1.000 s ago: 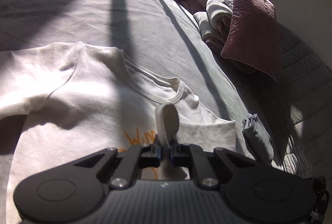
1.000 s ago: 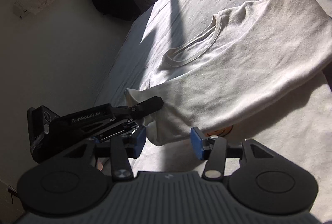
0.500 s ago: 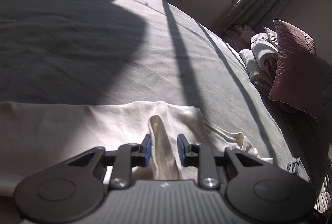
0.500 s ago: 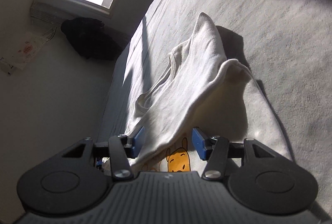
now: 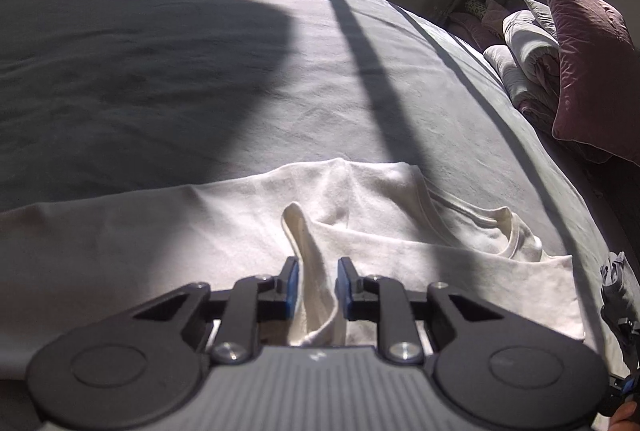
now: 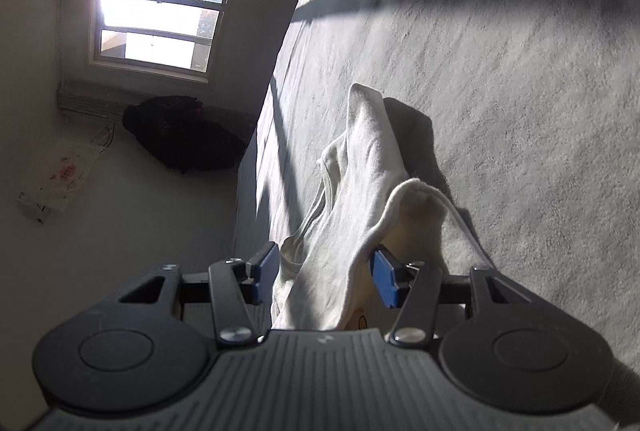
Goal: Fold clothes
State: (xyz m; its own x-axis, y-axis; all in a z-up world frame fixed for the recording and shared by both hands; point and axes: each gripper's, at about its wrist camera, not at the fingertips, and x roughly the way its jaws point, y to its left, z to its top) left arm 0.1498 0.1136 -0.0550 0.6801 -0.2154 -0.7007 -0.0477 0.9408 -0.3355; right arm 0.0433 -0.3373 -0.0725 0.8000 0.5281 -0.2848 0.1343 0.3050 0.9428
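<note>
Straddling shirt [image 5: 224, 231] folds, both tongs [image 5: 317, 285] [image 6: 325, 277] gape unclamped; bed [image 5: 200, 71] beyond.

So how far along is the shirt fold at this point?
Early to midway. Done: one side of the white T-shirt is folded over itself, with its collar lying on the bed. In hand: both tools are open; a fabric ridge stands loose between the left tool jaws, and cloth drapes between those of the right tool. Left: flattening that ridge and the remaining folds; no compact stack yet.
</note>
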